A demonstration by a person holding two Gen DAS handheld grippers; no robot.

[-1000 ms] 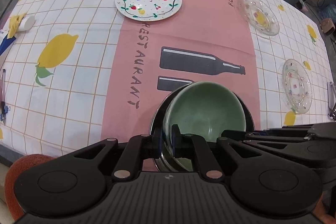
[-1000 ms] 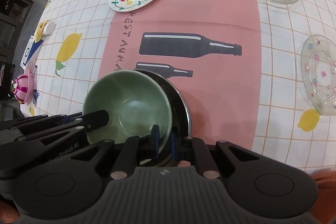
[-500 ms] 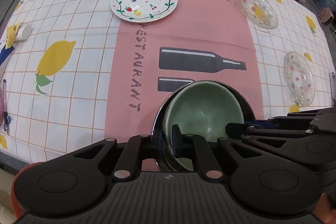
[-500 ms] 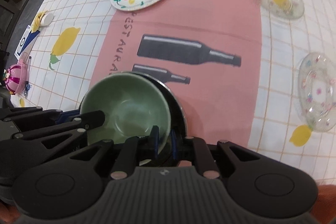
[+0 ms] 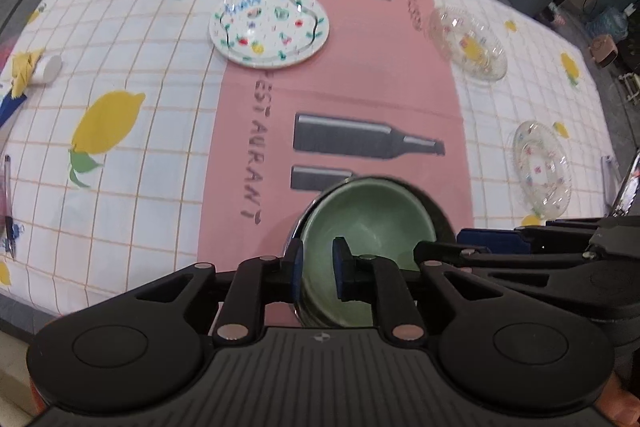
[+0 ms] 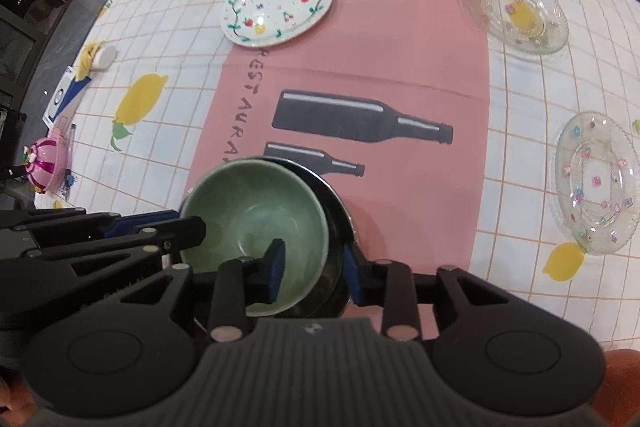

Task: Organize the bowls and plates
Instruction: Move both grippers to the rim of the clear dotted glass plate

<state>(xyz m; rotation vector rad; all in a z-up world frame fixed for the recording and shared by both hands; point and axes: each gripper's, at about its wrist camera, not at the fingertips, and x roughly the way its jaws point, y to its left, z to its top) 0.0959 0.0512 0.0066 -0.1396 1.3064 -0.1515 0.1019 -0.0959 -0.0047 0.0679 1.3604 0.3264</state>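
A green bowl (image 5: 370, 219) (image 6: 256, 215) sits inside a dark metal bowl (image 6: 338, 211) (image 5: 438, 211) on the pink strip at the table's near edge. My left gripper (image 5: 317, 269) straddles the near left rims of both bowls with its jaws slightly parted. My right gripper (image 6: 314, 269) straddles the right rims, jaws clearly apart. A white fruit-painted plate (image 5: 269, 26) (image 6: 277, 11) lies far left. Two clear glass plates lie at the right, one far (image 5: 468, 43) (image 6: 514, 9) and one nearer (image 5: 542, 169) (image 6: 596, 183).
A patterned tablecloth (image 5: 160, 131) covers the table. A white cap with a yellow wrapper (image 5: 48, 69) and a pen (image 5: 8, 211) lie at the left edge. A pink toy (image 6: 46, 163) sits at the left edge in the right wrist view.
Both grippers' jaws have opened off the bowl rims, the right wider than the left. The stacked bowls have stayed in place on the pink strip.
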